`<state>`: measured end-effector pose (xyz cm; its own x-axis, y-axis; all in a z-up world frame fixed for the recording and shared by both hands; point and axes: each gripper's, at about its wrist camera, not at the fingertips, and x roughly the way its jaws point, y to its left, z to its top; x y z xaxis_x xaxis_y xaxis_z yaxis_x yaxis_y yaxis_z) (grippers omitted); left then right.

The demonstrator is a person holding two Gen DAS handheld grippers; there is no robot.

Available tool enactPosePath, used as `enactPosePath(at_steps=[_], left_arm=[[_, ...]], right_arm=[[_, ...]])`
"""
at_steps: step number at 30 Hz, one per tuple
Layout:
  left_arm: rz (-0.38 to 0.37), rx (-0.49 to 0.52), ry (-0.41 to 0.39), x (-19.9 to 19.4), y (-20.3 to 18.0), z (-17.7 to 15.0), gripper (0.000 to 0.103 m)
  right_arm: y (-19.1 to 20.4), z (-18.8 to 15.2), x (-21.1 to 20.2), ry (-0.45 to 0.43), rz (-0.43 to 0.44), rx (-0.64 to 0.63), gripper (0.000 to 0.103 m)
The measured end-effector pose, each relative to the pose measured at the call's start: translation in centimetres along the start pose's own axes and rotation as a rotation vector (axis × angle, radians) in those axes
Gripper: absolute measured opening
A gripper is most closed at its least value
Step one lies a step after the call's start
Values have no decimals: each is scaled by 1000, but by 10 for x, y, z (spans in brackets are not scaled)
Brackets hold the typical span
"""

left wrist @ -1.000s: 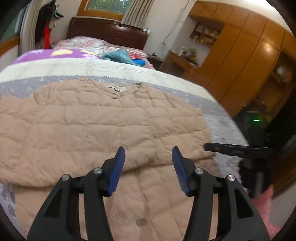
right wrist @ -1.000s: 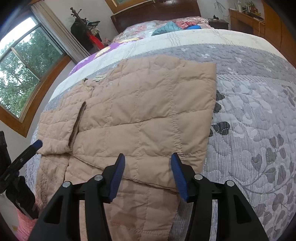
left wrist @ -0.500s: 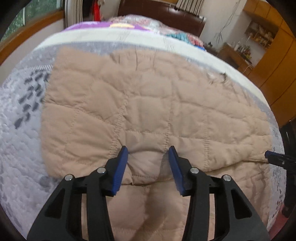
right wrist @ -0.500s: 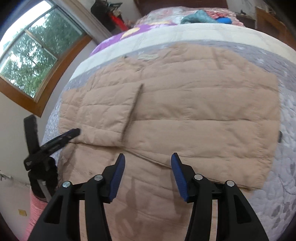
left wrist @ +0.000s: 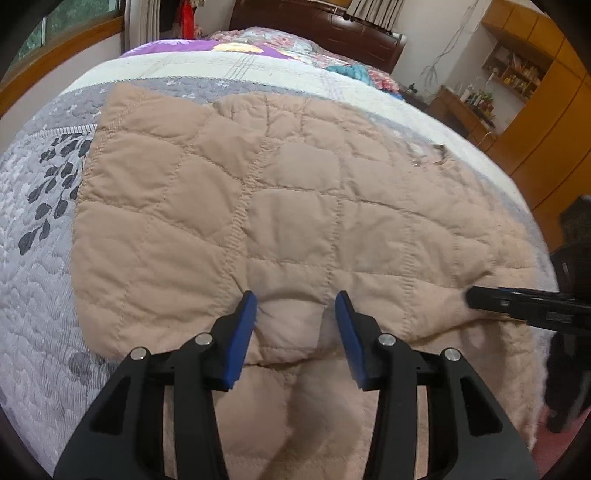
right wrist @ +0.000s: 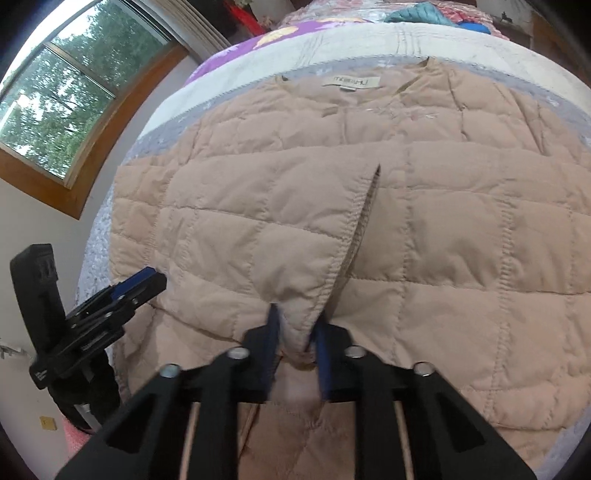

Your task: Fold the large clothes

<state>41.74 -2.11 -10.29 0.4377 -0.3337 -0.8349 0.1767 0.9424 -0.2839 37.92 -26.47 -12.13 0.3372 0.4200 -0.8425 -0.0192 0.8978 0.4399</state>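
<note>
A beige quilted jacket (left wrist: 288, 206) lies flat on the bed, its sleeves folded across the body; its collar label shows in the right wrist view (right wrist: 351, 82). My left gripper (left wrist: 295, 310) is open, its blue pads astride a bulge at the folded sleeve's lower edge. My right gripper (right wrist: 295, 326) is shut on a pinch of the jacket (right wrist: 369, 229) at the corner of the folded sleeve, next to the sleeve cuff opening. Each gripper shows in the other's view: the right one at the right edge (left wrist: 524, 306), the left one at the left (right wrist: 122, 291).
The bed has a grey floral quilt (left wrist: 37, 229) with a white and purple cover (left wrist: 207, 62) further back. A dark headboard (left wrist: 325, 26), wooden wardrobes (left wrist: 546, 103) on the right and a window (right wrist: 55, 92) on the left surround it.
My right gripper has closed on the folded sleeve's corner and moved in close. My left gripper has moved down onto the sleeve edge and stays open.
</note>
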Motion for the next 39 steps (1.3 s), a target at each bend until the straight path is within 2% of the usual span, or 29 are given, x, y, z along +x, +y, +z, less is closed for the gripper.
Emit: enactPosePath(at_steps=[2, 6, 9, 12, 15, 18, 21, 25, 28, 30, 33, 36, 39], left_arm=[[-29, -16, -13, -10, 2, 0, 41], [-31, -6, -124, -47, 1, 6, 41], [-19, -16, -180, -64, 4, 15, 41], [-7, -21, -192, -63, 6, 22, 41], [0, -10, -171, -51, 3, 25, 41], [23, 5, -127, -29, 0, 24, 41], [39, -5, -57, 0, 7, 21, 39], [56, 8, -41, 19, 12, 16, 37], [80, 32, -41, 19, 7, 15, 37], [89, 34, -40, 17, 5, 15, 37], [100, 32, -54, 7, 2, 18, 38], [81, 45, -99, -15, -7, 15, 38], [45, 86, -110, -23, -28, 11, 39]], right_arm=[[-5, -2, -11, -32, 26, 0, 11], [-14, -10, -60, -139, 24, -18, 10], [-23, -20, -96, -215, -25, -23, 10], [-38, -30, -124, -271, -78, -4, 10], [-58, -40, -138, -298, -94, 35, 10], [-78, -48, -135, -292, -94, 79, 10], [-91, -49, -113, -244, -110, 116, 10], [-110, -51, -80, -181, -109, 160, 11], [-116, -53, -70, -173, -103, 164, 12], [-114, -56, -77, -179, -107, 155, 13], [-109, -58, -96, -220, -152, 137, 20], [-94, -61, -117, -299, -220, 108, 20], [-79, -59, -120, -302, -203, 66, 20]])
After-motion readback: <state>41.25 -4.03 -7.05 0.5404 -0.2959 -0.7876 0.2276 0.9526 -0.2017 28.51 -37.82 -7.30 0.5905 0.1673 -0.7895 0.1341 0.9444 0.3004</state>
